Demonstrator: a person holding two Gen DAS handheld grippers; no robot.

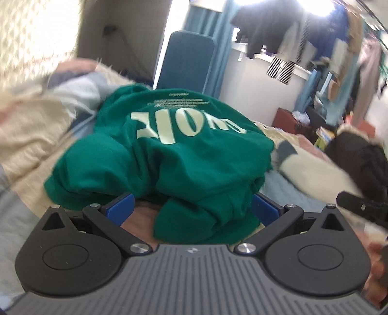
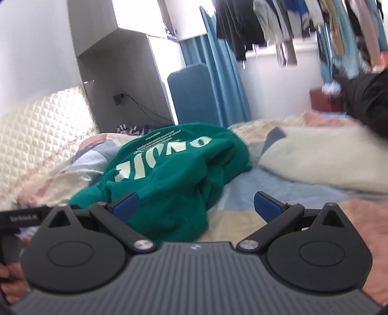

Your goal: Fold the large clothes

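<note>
Two grippers are out over the bed. The left gripper point(image 1: 192, 206) has its two blue fingers point(image 1: 120, 208) spread wide, and a fold of the one green sweatshirt point(image 1: 184, 155) bunches between them. They do not pinch it. The right gripper point(image 2: 196, 206) is spread wide too, with nothing between its fingers; its left finger sits against the shirt's near edge. The sweatshirt lies crumpled in the middle of the patchwork blanket point(image 2: 242, 218), big pale letters up. One fluffy cream blanket point(image 2: 315, 157) lies on the right. Farther back stand one blue panel point(image 2: 191, 94) and blue curtains point(image 2: 220, 60). Many clothes point(image 2: 278, 21) hang at the far window.
</note>
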